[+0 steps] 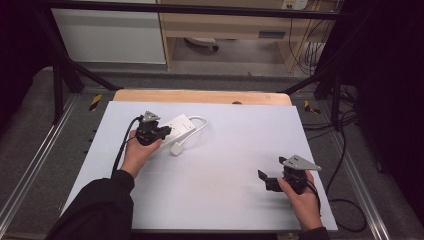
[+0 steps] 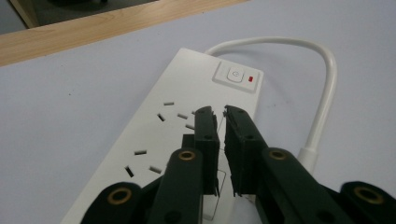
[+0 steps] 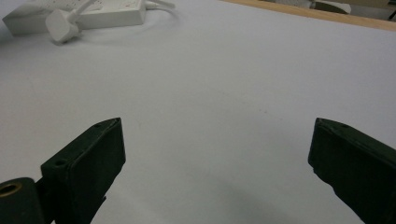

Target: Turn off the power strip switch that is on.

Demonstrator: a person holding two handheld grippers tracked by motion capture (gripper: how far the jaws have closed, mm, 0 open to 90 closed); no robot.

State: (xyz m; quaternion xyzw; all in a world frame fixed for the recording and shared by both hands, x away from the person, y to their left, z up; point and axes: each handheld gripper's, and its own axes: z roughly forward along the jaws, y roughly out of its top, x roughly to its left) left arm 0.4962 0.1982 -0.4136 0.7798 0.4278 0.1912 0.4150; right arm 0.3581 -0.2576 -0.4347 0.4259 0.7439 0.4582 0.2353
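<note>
Right gripper [image 1: 270,179] (jaws wide) hovers over the pale table [image 1: 225,170].

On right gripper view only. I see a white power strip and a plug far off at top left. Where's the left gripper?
Observer: The left gripper is down over the power strip, at the far left of the white mat.
Operator: Open or shut?
Observer: In the left gripper view its jaws are nearly closed, a thin gap between them, above the strip's sockets. I can't tell if they pinch anything.
Operator: Is the strip switched on?
Observer: Can't tell that. The left gripper view shows a power button with a small red mark beside it at the cable end.
Operator: And my gripper?
Observer: The high view has the right gripper open, over bare mat at the near right.
</note>
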